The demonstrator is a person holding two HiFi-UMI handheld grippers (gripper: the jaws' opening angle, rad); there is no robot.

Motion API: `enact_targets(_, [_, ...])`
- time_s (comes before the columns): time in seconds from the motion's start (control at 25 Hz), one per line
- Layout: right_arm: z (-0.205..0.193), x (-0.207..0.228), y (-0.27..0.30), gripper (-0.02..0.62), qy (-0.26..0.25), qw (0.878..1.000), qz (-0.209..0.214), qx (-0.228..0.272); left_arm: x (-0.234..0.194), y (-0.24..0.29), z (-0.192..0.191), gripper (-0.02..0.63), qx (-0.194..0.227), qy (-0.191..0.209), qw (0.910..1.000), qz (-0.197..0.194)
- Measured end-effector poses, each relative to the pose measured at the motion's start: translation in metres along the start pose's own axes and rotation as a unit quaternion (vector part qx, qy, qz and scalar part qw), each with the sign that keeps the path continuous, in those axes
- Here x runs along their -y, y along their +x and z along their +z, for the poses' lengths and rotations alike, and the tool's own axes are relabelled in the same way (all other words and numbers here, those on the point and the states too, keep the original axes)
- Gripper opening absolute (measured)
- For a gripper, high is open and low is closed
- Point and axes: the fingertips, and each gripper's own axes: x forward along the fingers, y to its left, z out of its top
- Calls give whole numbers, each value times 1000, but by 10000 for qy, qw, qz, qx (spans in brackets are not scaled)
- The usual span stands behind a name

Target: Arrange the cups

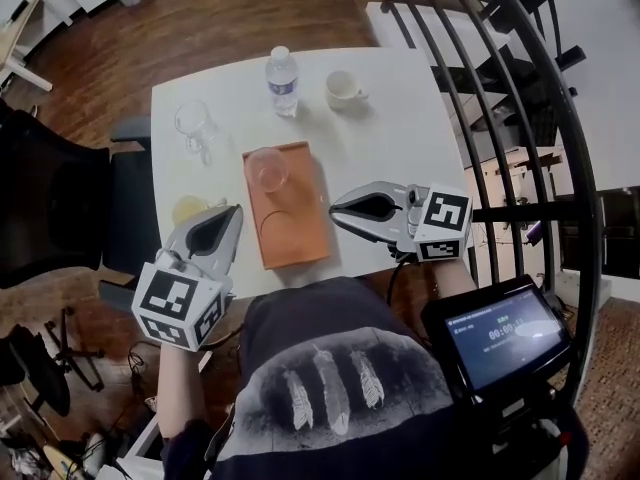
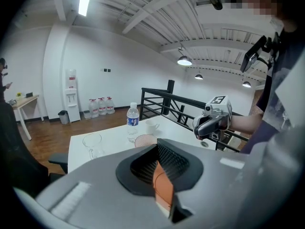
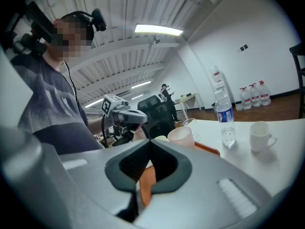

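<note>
Fingers on my left gripper and right gripper are pressed shut on nothing. They hover at the near edge of the desk, either side of an orange tray. A pink cup stands upright at the tray's far end. A yellow cup sits just left of the left fingertips, so I judge that hand nearer. The white mug lies well ahead of the right.

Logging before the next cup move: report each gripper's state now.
Left gripper: shut, holding nothing.
Right gripper: shut, holding nothing.
</note>
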Motion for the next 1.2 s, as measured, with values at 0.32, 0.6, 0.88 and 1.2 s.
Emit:
enact_targets(0.32, [-2, 3, -1, 3, 84, 9998, 135, -78, 0, -4, 9, 15, 174, 262, 9991, 288])
enact_targets(0.6, [-8, 17, 15, 3, 174, 9993, 294, -176, -47, -36, -8, 16, 376, 145, 9928, 1131])
enact_targets(0.88, [-13, 17, 30, 3, 191, 9980, 475, -368, -77, -66, -31, 17, 177, 376, 9853, 1659])
enact_targets(1.2, [-18, 15, 36, 3, 206, 9976, 458, -473, -89, -60, -73, 351, -118, 206, 9871, 1580])
